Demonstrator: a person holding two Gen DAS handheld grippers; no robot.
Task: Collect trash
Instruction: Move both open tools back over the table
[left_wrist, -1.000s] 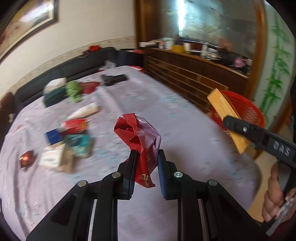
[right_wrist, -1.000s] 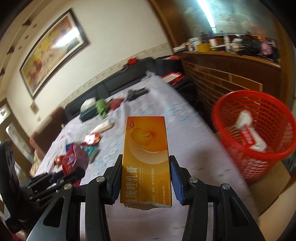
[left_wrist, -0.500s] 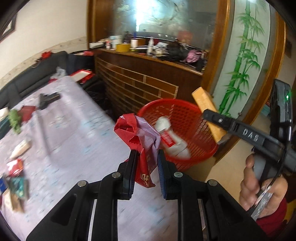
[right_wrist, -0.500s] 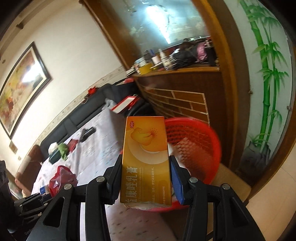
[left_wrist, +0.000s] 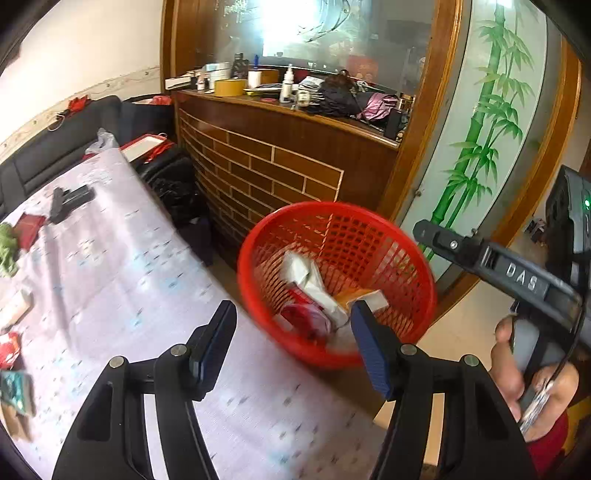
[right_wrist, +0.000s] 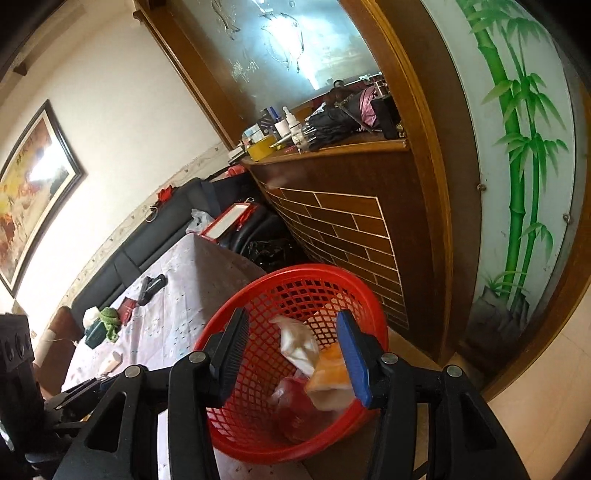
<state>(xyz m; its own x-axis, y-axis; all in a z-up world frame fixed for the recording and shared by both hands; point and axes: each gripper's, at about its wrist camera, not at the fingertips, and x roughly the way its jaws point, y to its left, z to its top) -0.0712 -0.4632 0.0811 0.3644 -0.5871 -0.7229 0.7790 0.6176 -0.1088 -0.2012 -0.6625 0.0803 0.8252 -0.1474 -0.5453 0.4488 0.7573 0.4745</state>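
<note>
Now that both loads are dropped, the surface (left_wrist: 122, 280) on the left still has litter at its far end, so more trips, I'd guess. Red basket (left_wrist: 402, 236) holds the orange box (right_wrist: 328, 373) and red wrapper (right_wrist: 295, 402). Left tool (left_wrist: 293, 343) and right tool (right_wrist: 295, 354) just spread apart, both empty.

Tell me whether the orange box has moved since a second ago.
Yes. It has left the right gripper, whose jaws have just been opening with nothing between them, and dropped into the red basket beside the table; orange box.
</note>
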